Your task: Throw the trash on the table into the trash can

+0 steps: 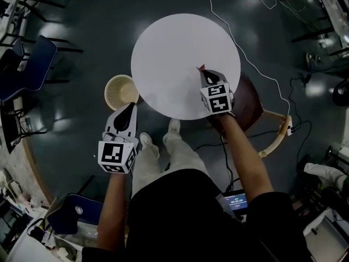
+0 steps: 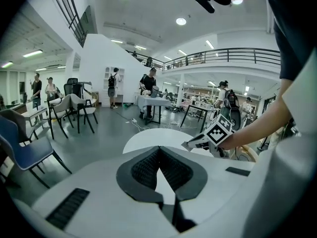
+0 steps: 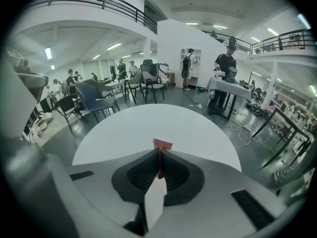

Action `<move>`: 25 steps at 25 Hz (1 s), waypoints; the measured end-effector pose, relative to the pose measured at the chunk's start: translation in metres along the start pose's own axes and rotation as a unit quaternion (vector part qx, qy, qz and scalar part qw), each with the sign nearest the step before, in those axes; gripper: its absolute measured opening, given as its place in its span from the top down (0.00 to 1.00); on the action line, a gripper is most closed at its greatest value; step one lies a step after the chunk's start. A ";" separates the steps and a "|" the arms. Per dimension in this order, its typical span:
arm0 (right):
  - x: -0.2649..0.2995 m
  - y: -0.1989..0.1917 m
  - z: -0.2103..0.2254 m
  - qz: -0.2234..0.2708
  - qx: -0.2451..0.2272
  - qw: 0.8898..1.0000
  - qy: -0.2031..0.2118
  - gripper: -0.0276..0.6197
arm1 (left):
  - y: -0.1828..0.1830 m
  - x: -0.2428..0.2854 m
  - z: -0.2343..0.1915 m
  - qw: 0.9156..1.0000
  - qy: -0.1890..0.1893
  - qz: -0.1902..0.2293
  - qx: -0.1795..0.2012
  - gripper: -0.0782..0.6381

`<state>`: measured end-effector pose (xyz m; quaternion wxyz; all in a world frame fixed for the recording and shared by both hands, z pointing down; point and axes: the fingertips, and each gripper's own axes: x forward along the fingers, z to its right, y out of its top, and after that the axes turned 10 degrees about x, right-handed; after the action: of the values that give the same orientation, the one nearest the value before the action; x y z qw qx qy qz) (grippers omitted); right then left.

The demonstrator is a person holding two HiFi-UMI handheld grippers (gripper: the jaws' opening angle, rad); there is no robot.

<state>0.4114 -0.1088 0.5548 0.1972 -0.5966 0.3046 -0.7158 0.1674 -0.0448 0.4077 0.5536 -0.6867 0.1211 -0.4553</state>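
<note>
right gripper [image 1: 203, 71] — clamps red scrap [image 3: 162, 144] over table [image 1: 174, 48] | left gripper [image 1: 131, 107] — closed, beside trash can [image 1: 120, 91]

Red scrap [image 3: 162, 144] pinched in right hand-held gripper [image 3: 159, 152], beige bin [image 1: 121, 91] on floor [image 1: 82, 130]

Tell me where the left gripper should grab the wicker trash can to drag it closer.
Pinch the rim of the wicker trash can from above, on the edge nearest the left gripper. It stands upright and open-topped, so the thin wall probably fits between the jaws; open them first, they are shut.
</note>
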 end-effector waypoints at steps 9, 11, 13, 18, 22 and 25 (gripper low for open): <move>-0.011 0.018 -0.034 -0.001 -0.027 1.000 0.006 0.91 | -0.001 -0.032 -0.033 1.000 0.022 0.015 -0.016 0.88; -0.013 0.024 -0.041 0.001 -0.030 1.000 0.000 0.91 | -0.004 -0.037 -0.042 0.999 0.020 0.018 -0.019 0.88; -0.014 0.029 -0.051 0.005 -0.031 0.999 -0.006 0.91 | -0.008 -0.043 -0.052 0.999 0.016 0.021 -0.019 0.88; -0.013 0.033 -0.093 0.008 -0.030 0.999 -0.010 0.91 | -0.019 -0.064 -0.078 1.000 0.005 0.025 -0.016 0.88; -0.009 0.037 -0.134 0.005 -0.029 1.000 -0.009 0.91 | -0.028 -0.084 -0.105 1.000 -0.006 0.021 -0.015 0.88; -0.001 0.038 -0.163 0.002 -0.028 1.000 -0.006 0.91 | -0.040 -0.099 -0.128 1.000 -0.004 0.018 -0.017 0.88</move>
<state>0.2502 -0.1033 0.5115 0.1835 -0.6059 0.3241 -0.7029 0.0016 -0.0476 0.3904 0.5501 -0.6957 0.1392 -0.4404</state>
